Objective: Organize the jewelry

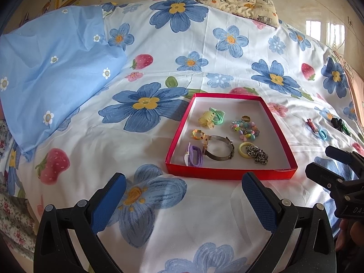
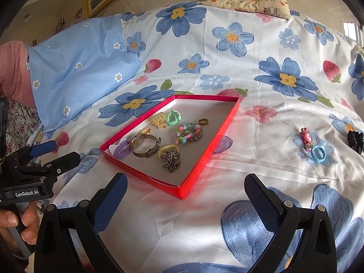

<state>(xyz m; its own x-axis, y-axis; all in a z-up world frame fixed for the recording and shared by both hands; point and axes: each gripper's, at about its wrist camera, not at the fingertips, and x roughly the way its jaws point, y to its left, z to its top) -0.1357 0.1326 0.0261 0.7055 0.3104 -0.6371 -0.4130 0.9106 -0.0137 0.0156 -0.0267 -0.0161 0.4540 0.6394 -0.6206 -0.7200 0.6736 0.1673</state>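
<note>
Right wrist view shows your right gripper (image 2: 185,195) with jaws spread and empty, the blue hair ring (image 2: 318,154) at right touching the pink clip (image 2: 305,137): you may snag both.

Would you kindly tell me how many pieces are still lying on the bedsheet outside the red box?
3, all right of the red box: a pink clip, a blue hair tie touching it, and a black piece farther right. More may lie beyond view.

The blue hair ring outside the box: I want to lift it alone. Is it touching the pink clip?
Cannot tell. In the right wrist view the blue hair ring sits right against the pink clip, with no plain gap or contact.
</note>
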